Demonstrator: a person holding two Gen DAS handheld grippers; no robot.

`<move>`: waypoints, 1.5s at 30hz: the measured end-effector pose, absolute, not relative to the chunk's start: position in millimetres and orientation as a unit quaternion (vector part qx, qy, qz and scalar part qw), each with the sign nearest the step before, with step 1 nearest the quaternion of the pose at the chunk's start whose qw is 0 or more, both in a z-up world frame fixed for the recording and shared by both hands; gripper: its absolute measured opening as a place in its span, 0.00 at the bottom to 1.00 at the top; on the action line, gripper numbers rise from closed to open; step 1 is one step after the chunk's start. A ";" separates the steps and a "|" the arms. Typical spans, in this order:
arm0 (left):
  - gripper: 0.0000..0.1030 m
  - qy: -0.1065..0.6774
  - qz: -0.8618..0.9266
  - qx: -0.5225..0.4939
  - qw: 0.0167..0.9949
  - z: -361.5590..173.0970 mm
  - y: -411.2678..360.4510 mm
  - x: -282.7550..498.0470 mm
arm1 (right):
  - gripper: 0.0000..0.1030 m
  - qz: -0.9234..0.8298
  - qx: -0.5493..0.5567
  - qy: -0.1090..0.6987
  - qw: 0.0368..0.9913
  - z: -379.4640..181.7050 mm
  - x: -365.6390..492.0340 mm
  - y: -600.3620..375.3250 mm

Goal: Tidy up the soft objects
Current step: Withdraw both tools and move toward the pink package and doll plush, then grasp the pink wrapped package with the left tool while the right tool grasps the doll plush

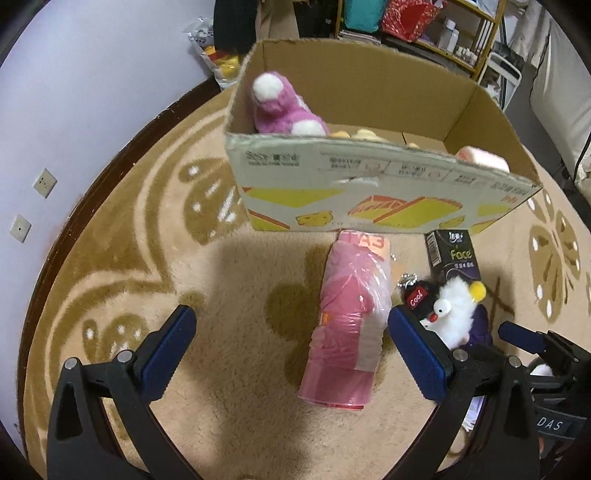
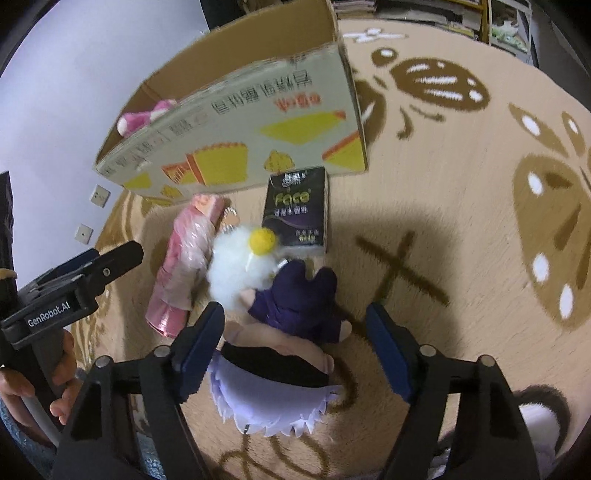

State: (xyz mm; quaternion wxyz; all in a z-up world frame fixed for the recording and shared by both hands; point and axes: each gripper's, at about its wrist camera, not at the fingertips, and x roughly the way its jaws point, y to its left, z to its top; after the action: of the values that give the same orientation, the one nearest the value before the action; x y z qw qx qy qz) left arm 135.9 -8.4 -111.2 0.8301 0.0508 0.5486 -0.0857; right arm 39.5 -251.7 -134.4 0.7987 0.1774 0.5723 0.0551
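Observation:
An open cardboard box (image 1: 369,206) stands on the rug and holds a pink and white plush (image 1: 284,107) and other soft items; it also shows in the right wrist view (image 2: 236,147). A pink wrapped roll (image 1: 351,325) lies in front of it, between my open left gripper's (image 1: 291,332) fingers but lower. A white fluffy toy (image 2: 240,266) with a yellow pompom lies beside a doll in purple clothes (image 2: 291,332). My right gripper (image 2: 295,332) is open, its fingers either side of the doll, above it.
A black "Face" tissue pack (image 2: 297,210) lies by the box front. The beige patterned rug (image 2: 461,221) covers the floor. A white wall with sockets (image 1: 44,182) is at left; shelves (image 1: 443,29) stand behind the box.

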 end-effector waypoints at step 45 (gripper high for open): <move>0.76 0.582 -0.094 0.118 0.799 -166.4 -51.1 109.7 | 0.81 0.051 0.166 0.593 0.787 -176.7 58.3 -228.7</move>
State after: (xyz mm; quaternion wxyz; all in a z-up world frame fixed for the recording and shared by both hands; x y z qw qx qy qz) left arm 109.7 -51.1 -166.4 0.7991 0.1175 0.5820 -0.0940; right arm 58.3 -228.7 -176.7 0.7865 0.1662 0.5926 0.0513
